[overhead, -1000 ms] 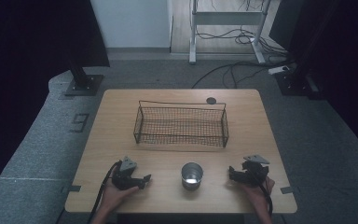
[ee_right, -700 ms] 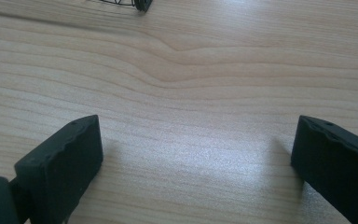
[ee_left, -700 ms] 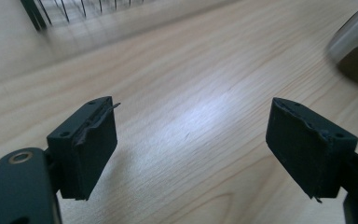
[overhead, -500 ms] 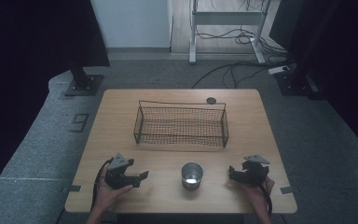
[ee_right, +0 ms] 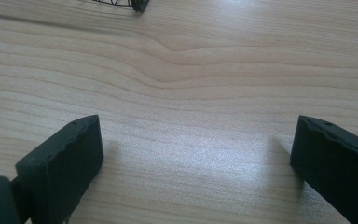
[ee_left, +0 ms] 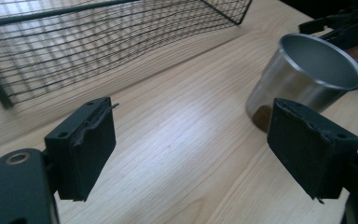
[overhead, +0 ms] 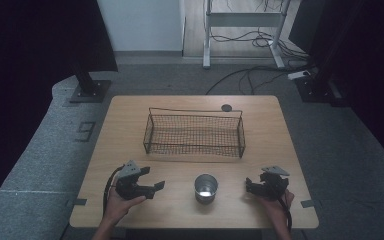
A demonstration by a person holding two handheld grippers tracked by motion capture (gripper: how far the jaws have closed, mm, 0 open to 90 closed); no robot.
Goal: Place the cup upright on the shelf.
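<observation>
The left gripper (overhead: 152, 187) hung just above the table (overhead: 130, 125), jaws spread wide and holding nothing, aimed toward the metal cup (overhead: 206, 187). In the left gripper view the cup (ee_left: 303, 77) stood upright just past one jaw, to the side of the gap between the pads and not within it. The right gripper (overhead: 252, 186) sat on the cup's other side, near it, jaws likewise released and empty, with bare wood between them in its own view. Beyond the cup, farther from the person, stood the wire basket (overhead: 194, 131), empty as far as the mesh let one see.

Judging from this, the cup looked light and smooth-walled: if the left gripper advanced as angled, one jaw could strike the wall and knock the cup over or push it toward the right gripper. A pinch high on the rim might let it slip out.

The cup's base was cut off behind the jaw in the left gripper view, and its inside was too dim from above to tell whether it held anything.
</observation>
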